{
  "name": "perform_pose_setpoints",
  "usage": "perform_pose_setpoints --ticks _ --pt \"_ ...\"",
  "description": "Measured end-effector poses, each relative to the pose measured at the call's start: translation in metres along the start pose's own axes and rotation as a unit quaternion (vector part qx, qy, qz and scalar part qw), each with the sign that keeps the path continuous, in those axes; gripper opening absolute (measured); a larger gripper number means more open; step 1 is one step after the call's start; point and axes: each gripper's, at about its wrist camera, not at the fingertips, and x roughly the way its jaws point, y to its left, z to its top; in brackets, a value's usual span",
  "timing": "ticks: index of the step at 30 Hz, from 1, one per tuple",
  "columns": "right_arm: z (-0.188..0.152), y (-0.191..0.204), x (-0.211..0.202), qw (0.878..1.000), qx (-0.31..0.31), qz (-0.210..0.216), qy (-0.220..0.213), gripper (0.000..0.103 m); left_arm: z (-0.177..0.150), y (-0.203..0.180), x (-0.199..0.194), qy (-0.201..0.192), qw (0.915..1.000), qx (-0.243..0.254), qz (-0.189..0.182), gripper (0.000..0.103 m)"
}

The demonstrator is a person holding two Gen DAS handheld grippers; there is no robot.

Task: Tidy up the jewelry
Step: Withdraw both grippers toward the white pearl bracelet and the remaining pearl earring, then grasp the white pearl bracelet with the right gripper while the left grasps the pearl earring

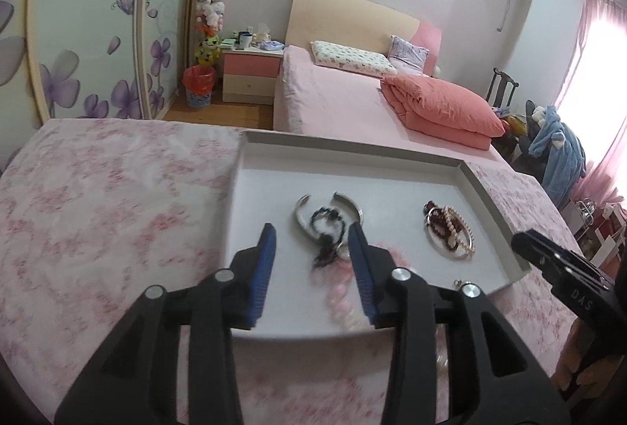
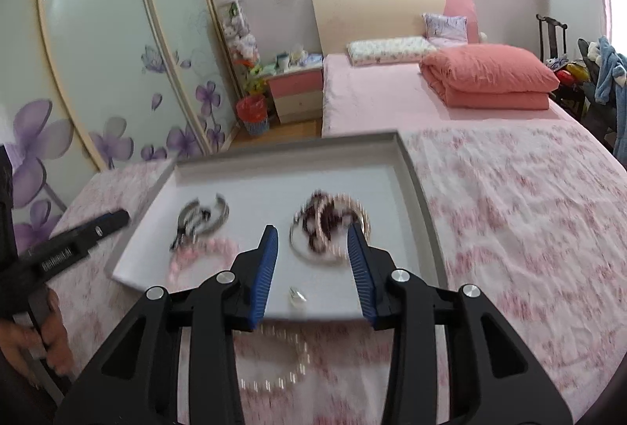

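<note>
A grey tray (image 1: 490,190) (image 2: 411,170) lies on a pink floral cloth. In it lie a silver cuff bangle (image 1: 348,203) (image 2: 219,217) with a black beaded piece (image 1: 325,225), a pink bead bracelet (image 1: 345,292) (image 2: 211,248), a heap of dark red and pearl bracelets (image 1: 450,229) (image 2: 333,225), and a small charm (image 1: 460,283) (image 2: 297,295). A pearl necklace (image 2: 290,370) lies on the cloth in front of the tray. My left gripper (image 1: 311,233) is open and empty above the black piece. My right gripper (image 2: 311,233) is open and empty above the bracelet heap.
Beyond the cloth-covered surface (image 1: 98,209) stand a pink bed (image 1: 345,100) with a folded quilt (image 1: 443,107), a nightstand (image 1: 250,72), a red bin (image 1: 199,84) and sliding wardrobe doors (image 1: 90,33). The other gripper's body shows at each view's edge.
</note>
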Motion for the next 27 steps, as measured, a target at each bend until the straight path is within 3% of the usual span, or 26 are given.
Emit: perform_pose_setpoints --ticks 6,12,13,15,16,21,24,27 --pt "-0.035 0.012 0.008 0.997 -0.038 -0.007 0.069 0.034 -0.026 0.006 -0.023 0.009 0.9998 0.012 0.012 0.058" --pt "-0.051 0.024 0.024 0.992 -0.067 -0.038 0.102 0.033 -0.044 -0.006 -0.033 0.021 0.9990 0.038 0.014 0.064" --pt "-0.054 0.024 0.027 0.990 -0.075 -0.048 0.107 0.026 -0.046 -0.009 -0.034 0.023 0.9988 0.042 0.012 0.064" --pt "-0.057 0.025 0.025 0.990 -0.084 -0.051 0.105 0.012 -0.049 -0.015 -0.034 0.027 0.9986 0.046 0.006 0.065" --pt "-0.059 0.024 0.024 0.989 -0.086 -0.050 0.108 0.011 -0.051 -0.019 -0.033 0.030 0.9983 0.049 0.003 0.065" --pt "-0.068 0.013 0.010 0.987 -0.102 -0.071 0.105 0.010 -0.063 -0.044 -0.022 0.057 0.9961 0.066 -0.010 0.065" --pt "-0.067 -0.007 0.006 0.985 -0.089 -0.112 0.093 0.010 -0.070 -0.059 -0.012 0.072 0.9946 0.074 -0.012 0.065" --pt "-0.066 -0.025 0.004 0.988 -0.058 -0.109 0.092 0.010 -0.076 -0.076 0.004 0.088 0.9932 0.076 0.000 0.065"
